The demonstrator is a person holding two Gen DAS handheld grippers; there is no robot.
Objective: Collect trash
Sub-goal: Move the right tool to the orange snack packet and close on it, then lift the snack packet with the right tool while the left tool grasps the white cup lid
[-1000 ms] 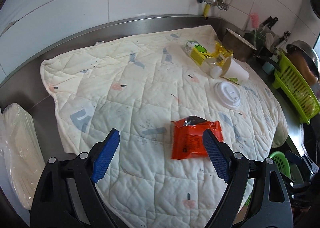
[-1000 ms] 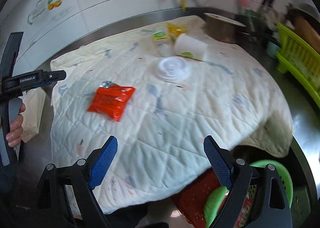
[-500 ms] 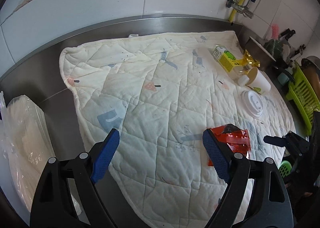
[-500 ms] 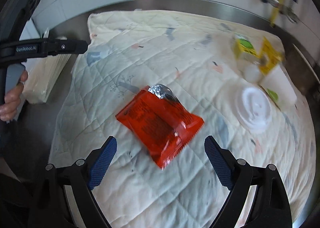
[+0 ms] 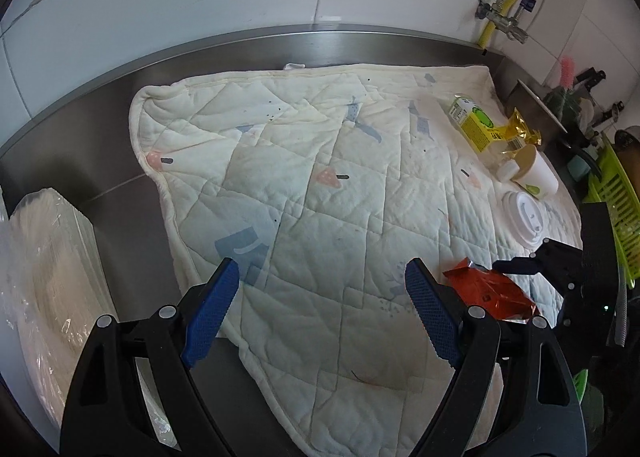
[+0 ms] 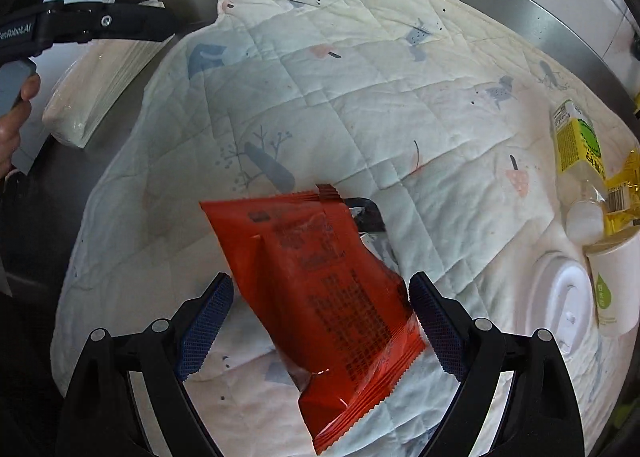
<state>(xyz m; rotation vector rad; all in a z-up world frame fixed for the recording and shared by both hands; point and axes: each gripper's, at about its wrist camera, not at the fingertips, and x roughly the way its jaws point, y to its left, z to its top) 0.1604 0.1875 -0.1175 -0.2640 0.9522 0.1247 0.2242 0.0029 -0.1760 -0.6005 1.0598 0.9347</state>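
Note:
A red snack wrapper (image 6: 320,289) lies on the quilted mat (image 6: 360,105). My right gripper (image 6: 320,321) is open, its jaws on either side of the wrapper, close above it. The wrapper also shows in the left wrist view (image 5: 488,293), with the right gripper (image 5: 560,269) over it. My left gripper (image 5: 320,313) is open and empty over the mat's front left edge. Other trash at the mat's right: a yellow drink carton (image 5: 474,127), a yellow wrapper (image 5: 520,133), a paper cup (image 5: 536,175), a white lid (image 5: 526,217).
The mat lies on a steel counter (image 5: 100,137) against a tiled wall. A plastic-wrapped white stack (image 5: 40,277) sits at the left. A green dish rack (image 5: 616,209) and utensils stand at the right. The left gripper (image 6: 80,25) shows at the right wrist view's upper left.
My right gripper has come down and forward onto the red wrapper, which now lies between its jaws. My left gripper has swung left, away from the wrapper.

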